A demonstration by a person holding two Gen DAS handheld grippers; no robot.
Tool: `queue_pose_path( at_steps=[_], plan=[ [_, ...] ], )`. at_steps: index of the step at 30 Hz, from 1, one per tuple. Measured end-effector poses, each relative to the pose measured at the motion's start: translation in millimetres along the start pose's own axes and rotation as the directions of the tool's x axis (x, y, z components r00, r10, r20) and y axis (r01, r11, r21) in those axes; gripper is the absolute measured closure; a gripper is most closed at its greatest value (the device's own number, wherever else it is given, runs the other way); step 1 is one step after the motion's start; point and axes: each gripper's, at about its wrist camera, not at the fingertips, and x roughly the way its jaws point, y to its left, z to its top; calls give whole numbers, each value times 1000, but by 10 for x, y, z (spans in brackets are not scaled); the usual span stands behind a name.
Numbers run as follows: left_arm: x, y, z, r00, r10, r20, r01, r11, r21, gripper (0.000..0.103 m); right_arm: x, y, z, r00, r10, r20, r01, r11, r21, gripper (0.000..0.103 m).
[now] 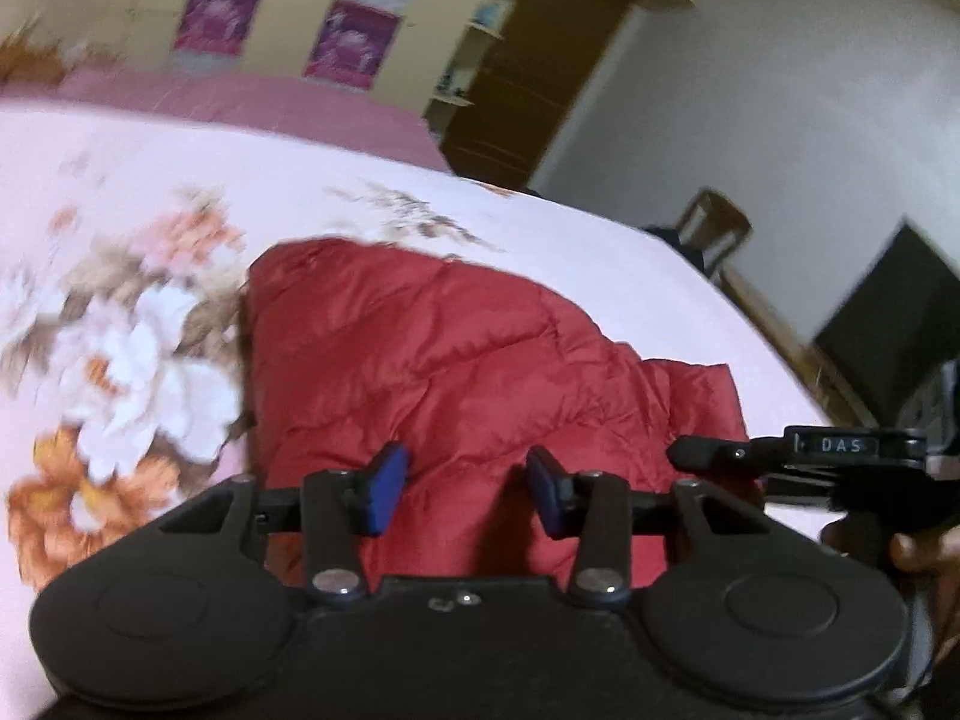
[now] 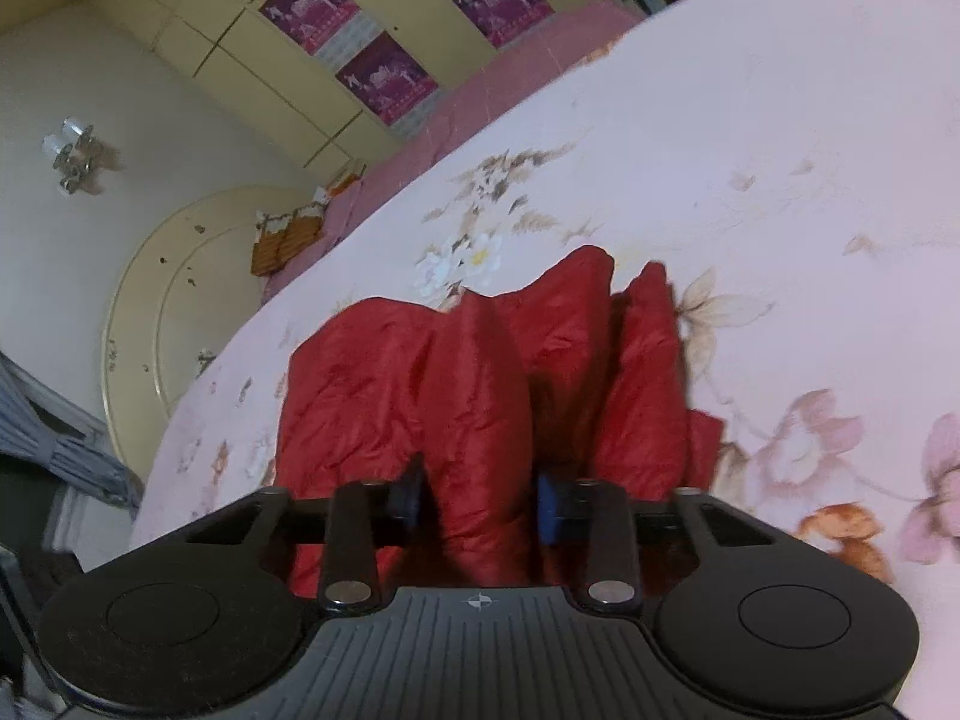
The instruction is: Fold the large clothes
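A red quilted jacket lies partly folded on a pink floral bedspread. My left gripper hovers over the jacket's near edge, its blue pads apart with nothing between them. The right gripper's black body shows at the right edge of that view. In the right wrist view my right gripper is shut on a raised fold of the red jacket, which bulges up between the blue pads. The rest of the jacket bunches in ridges beyond it.
The bedspread covers a large bed with a darker pink sheet at the far side. A yellow wardrobe with purple panels stands behind. A dark screen and a wooden chair are to the right.
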Motion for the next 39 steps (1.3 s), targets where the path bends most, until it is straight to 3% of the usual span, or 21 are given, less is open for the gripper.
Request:
queue_pose_path(
  at_steps=[3,6,9,11,15,17,21,24,27,30,35,39],
  plan=[
    [118,-306,-10,998,63,-14,-60,988,141,66,-76,-69,-130,998,-50,26,51,998,-41,73],
    [289,-548,-85,990,134,-47,-118,958,260,65,2,-261,-282,997,-61,47,63,997,-49,73],
    [474,-664,-194,978,196,-74,-159,925,345,65,152,-600,-434,999,0,54,-4,997,76,73],
    [529,-661,-211,975,204,-89,-163,926,340,65,172,-723,-470,997,35,70,-45,987,155,73],
    [294,-626,-120,983,165,-77,-137,949,285,66,39,-628,-355,999,-9,53,3,993,115,72],
    [31,-620,-124,991,128,-27,-116,959,260,66,-203,-445,-290,992,-67,107,66,998,10,72],
    [-68,-549,-79,993,113,31,-117,960,256,65,-411,-39,-209,980,-79,182,123,963,-240,73],
    [157,-462,101,994,105,27,-108,972,209,65,-193,153,-117,984,-90,156,140,927,-348,73],
    [455,-377,156,995,102,-15,-97,978,187,65,182,148,-34,964,-250,88,265,891,-370,89],
    [682,-291,62,993,84,-88,-70,985,157,63,469,-58,-127,947,-322,-4,300,886,-352,91],
    [427,-373,5,996,55,-67,-42,983,181,66,354,-66,-139,953,-304,-14,279,893,-353,90],
    [-141,-567,-261,999,-14,-52,25,974,227,65,-167,173,-168,985,-172,9,162,908,-387,90]
  ],
)
